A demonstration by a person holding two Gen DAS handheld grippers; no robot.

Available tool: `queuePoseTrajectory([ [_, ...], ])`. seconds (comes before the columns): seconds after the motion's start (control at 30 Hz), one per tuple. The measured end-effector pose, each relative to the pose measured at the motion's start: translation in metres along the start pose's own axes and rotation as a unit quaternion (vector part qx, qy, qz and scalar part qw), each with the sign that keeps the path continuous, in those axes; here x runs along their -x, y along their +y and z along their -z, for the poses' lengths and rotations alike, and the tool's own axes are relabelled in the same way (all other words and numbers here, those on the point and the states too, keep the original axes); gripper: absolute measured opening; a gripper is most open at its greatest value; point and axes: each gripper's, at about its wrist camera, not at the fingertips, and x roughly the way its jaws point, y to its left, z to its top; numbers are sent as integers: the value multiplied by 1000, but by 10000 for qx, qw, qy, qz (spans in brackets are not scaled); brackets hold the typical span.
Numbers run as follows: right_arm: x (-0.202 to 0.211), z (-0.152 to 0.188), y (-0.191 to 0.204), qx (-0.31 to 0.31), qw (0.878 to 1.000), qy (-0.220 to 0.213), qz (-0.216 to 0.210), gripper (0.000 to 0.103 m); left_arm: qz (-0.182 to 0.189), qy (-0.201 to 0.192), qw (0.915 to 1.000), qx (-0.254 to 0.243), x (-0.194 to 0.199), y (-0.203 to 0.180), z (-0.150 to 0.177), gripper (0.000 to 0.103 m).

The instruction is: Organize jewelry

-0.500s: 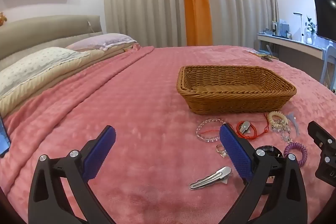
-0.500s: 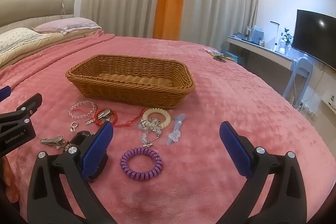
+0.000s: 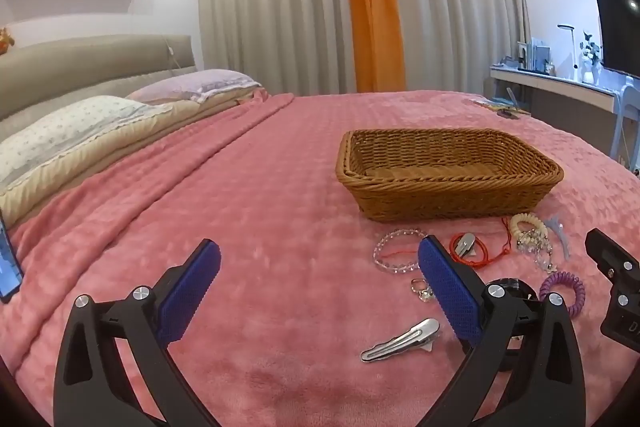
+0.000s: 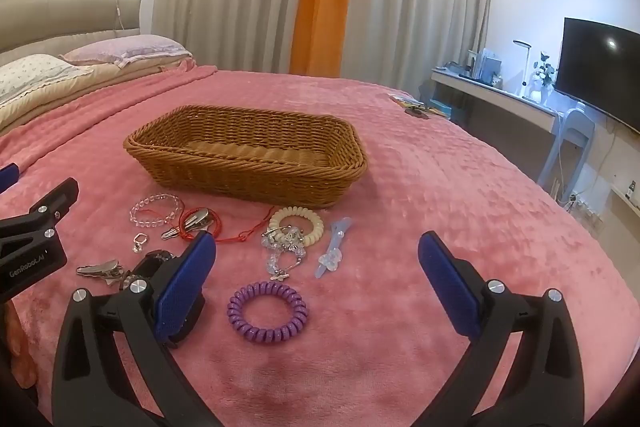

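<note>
On the pink plush bed cover sits a rectangular brown woven wicker basket, and nothing shows inside it but its woven floor. All the jewelry lies on the cover just near of the basket: a clear pink beaded bracelet at the left, a silver clip lying inside a loop of red cord beside it, a cream spiral hair tie touching a bunch of clear crystal charms, a pale blue translucent hair clip to the right, and a purple spiral hair tie nearest the right wrist camera. A small silver ring and a long silver metal hair clip lie nearer the left side, and a dark round object sits partly hidden behind the left claw's right finger. The left claw hovers low over the cover, its blue-padded fingers spread wide and holding nothing, the long silver clip lying between them toward the right finger. The right claw hovers likewise, spread wide and empty, with the purple hair tie between its fingers.
</note>
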Motion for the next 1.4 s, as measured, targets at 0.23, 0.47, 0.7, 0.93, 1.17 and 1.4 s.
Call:
queuePoseTrajectory([
  [0.23,2,1,-2,4,10000,-6,-7,97,54,14,10000,53,-1,0,-1,96],
  [0.47,2,1,-2,3,10000,-8,-11,96,36,-53,10000,-24,0,0,0,96],
  [0.7,2,2,-2,-1,10000,-4,-18,97,40,-50,10000,-40,1,-2,-1,96],
  [0.93,1,1,-3,-7,10000,-5,-21,97,52,-52,10000,-33,2,-3,-1,96],
  [1.17,2,2,-2,-8,10000,-10,-20,97,103,-61,9999,-77,2,-5,-1,96],
  [1.4,1,2,-1,-21,10000,-20,-33,97,107,-53,9999,-99,1,-6,0,96],
])
